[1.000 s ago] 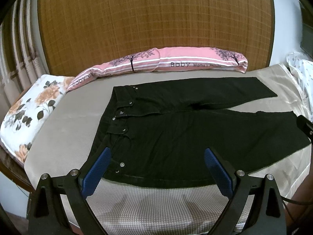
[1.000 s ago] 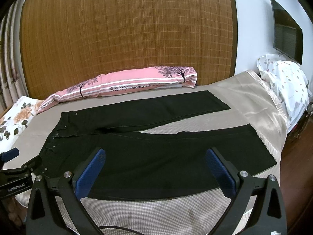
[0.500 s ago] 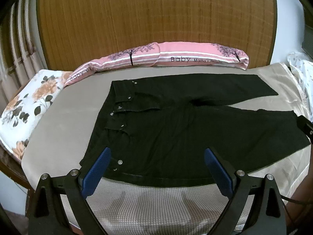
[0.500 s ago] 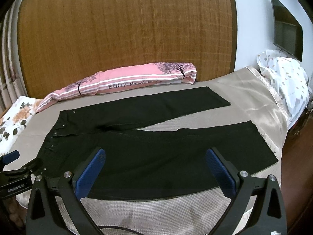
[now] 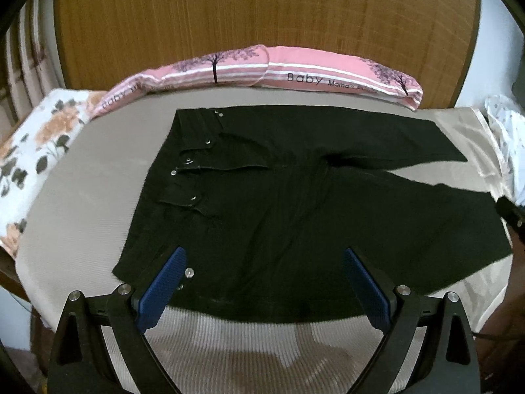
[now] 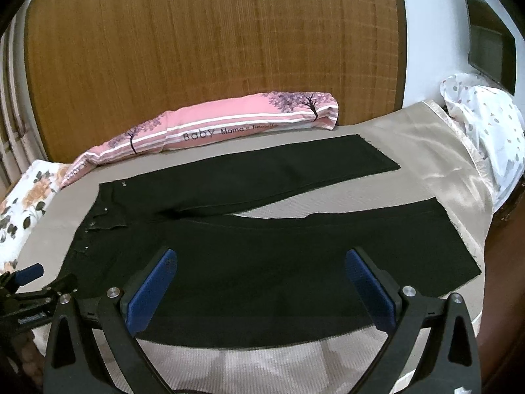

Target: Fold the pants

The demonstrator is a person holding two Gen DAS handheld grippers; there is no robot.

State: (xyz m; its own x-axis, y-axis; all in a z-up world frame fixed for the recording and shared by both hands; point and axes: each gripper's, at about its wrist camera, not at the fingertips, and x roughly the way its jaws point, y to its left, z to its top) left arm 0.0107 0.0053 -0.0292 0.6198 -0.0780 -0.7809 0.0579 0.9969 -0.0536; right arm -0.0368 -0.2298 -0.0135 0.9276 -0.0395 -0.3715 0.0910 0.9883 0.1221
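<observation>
Black pants (image 5: pixel 295 203) lie flat on the bed, waistband with metal buttons at the left, two legs spread apart toward the right; they also show in the right wrist view (image 6: pixel 262 249). My left gripper (image 5: pixel 264 262) is open and empty, hovering over the near edge of the pants by the waistband. My right gripper (image 6: pixel 262 262) is open and empty over the near leg. The left gripper also shows at the left edge of the right wrist view (image 6: pixel 29 282).
The pants lie on a beige bed cover (image 5: pixel 82 203) with a shiny satin part at the right (image 6: pixel 436 151). A long pink pillow (image 5: pixel 295 75) lies along the wooden headboard (image 5: pixel 262 16). A floral pillow (image 5: pixel 29 151) sits at left, a spotted white cloth (image 6: pixel 485 131) at right.
Both grippers have drifted slightly upward and closer over the pants, so the view looks down on them a little more. The pants have not moved. Both grippers stay open.
</observation>
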